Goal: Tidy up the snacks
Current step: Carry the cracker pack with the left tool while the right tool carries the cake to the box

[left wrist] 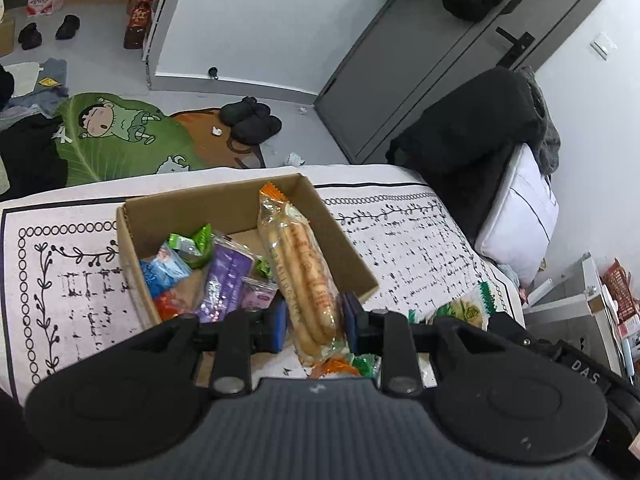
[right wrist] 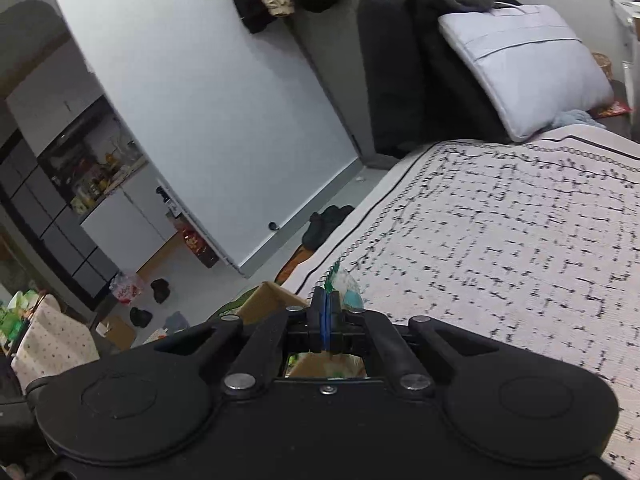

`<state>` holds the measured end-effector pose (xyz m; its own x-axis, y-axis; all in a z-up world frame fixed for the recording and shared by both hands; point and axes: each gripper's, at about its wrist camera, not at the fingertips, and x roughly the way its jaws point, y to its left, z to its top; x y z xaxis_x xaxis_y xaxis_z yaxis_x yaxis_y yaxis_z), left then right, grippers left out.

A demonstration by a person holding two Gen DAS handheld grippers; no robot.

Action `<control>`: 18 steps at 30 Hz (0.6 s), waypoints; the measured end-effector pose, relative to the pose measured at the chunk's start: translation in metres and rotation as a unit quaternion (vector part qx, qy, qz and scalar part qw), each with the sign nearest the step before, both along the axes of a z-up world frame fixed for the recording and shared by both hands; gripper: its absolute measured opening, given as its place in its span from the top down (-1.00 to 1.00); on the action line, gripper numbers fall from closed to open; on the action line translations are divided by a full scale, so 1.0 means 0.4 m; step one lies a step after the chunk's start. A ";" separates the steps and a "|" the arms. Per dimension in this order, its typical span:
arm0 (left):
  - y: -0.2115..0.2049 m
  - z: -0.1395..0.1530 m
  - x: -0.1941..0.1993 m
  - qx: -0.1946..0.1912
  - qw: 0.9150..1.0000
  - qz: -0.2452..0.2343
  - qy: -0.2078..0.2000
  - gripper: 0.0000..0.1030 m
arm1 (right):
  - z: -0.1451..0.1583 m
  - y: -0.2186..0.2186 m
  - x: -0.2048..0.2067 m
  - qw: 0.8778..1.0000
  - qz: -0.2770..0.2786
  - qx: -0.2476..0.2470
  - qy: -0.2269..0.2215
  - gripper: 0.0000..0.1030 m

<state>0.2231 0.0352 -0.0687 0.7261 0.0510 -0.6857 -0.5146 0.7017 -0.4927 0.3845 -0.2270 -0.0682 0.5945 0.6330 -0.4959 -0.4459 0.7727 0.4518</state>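
Note:
In the left wrist view my left gripper [left wrist: 314, 320] holds a long clear packet of breadsticks with orange ends [left wrist: 304, 268] between its blue pads, over the near edge of an open cardboard box [left wrist: 236, 196]. The box holds several small packets, green, blue, purple and red. In the right wrist view my right gripper [right wrist: 326, 314] is shut on the edge of a green-trimmed snack packet [right wrist: 346, 284], lifted above the patterned bedspread [right wrist: 520, 240]. That packet also shows in the left wrist view [left wrist: 466, 308], right of the box.
The box stands on a bed with a white patterned cover [left wrist: 400, 240]. A dark chair with a pillow [left wrist: 520, 216] stands beyond the bed's far right corner. Slippers [left wrist: 252, 118] and a green cartoon rug [left wrist: 120, 132] lie on the floor.

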 end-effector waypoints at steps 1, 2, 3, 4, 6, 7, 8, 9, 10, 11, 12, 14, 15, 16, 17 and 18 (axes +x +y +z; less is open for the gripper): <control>0.008 -0.005 0.002 -0.002 1.000 0.001 0.001 0.47 | 0.001 0.005 -0.002 1.000 0.004 0.002 -0.001 1.00; 0.013 -0.009 0.003 -0.003 1.000 0.001 0.002 0.47 | 0.003 0.011 -0.004 1.000 0.007 0.003 -0.002 1.00; 0.018 -0.017 0.005 -0.005 1.000 0.003 0.004 0.47 | 0.003 0.018 -0.005 1.000 0.012 0.004 -0.004 1.00; 0.024 -0.021 0.007 -0.008 1.000 0.003 0.006 0.47 | 0.004 0.024 -0.007 1.000 0.015 0.005 -0.006 1.00; 0.036 -0.030 0.012 -0.011 1.000 0.006 0.009 0.47 | 0.006 0.036 -0.010 1.000 0.023 0.009 -0.010 1.00; 0.042 -0.034 0.014 -0.012 1.000 0.006 0.010 0.47 | 0.006 0.044 -0.011 1.000 0.027 0.010 -0.011 1.00; 0.048 -0.038 0.016 -0.013 1.000 0.007 0.011 0.47 | 0.006 0.052 -0.012 0.999 0.031 0.010 -0.011 1.00; 0.054 -0.042 0.017 -0.015 1.000 0.008 0.012 0.47 | 0.006 0.061 -0.012 0.999 0.035 0.011 -0.011 1.00; 0.059 -0.046 0.017 -0.017 1.000 0.008 0.013 0.47 | 0.005 0.070 -0.012 0.999 0.039 0.012 -0.010 1.00; 0.066 -0.051 0.019 -0.018 1.000 0.009 0.015 0.47 | 0.003 0.080 -0.011 0.999 0.042 0.013 -0.007 1.00; 0.071 -0.056 0.020 -0.020 1.000 0.009 0.017 0.47 | 0.001 0.089 -0.010 0.999 0.044 0.017 -0.004 1.00; 0.081 -0.066 0.024 -0.022 0.999 0.007 0.022 0.46 | -0.002 0.108 -0.004 0.999 0.048 0.024 0.003 1.00; 0.085 -0.071 0.028 -0.024 0.999 0.003 0.025 0.46 | -0.003 0.119 -0.003 0.998 0.049 0.027 0.003 1.00; 0.089 -0.076 0.030 -0.025 0.999 0.000 0.029 0.46 | -0.004 0.127 -0.001 0.998 0.051 0.030 0.003 1.00; 0.093 -0.082 0.034 -0.026 0.999 -0.003 0.037 0.45 | -0.005 0.134 0.001 0.998 0.052 0.034 0.004 1.00; 0.096 -0.086 0.037 -0.024 0.999 -0.002 0.043 0.38 | -0.006 0.141 0.004 0.998 0.053 0.037 0.005 1.00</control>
<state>0.2381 0.0737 -0.1032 0.6640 0.0128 -0.7477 -0.5535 0.6807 -0.4799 0.3862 -0.1705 -0.0705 0.5177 0.7270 -0.4510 -0.5185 0.6859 0.5106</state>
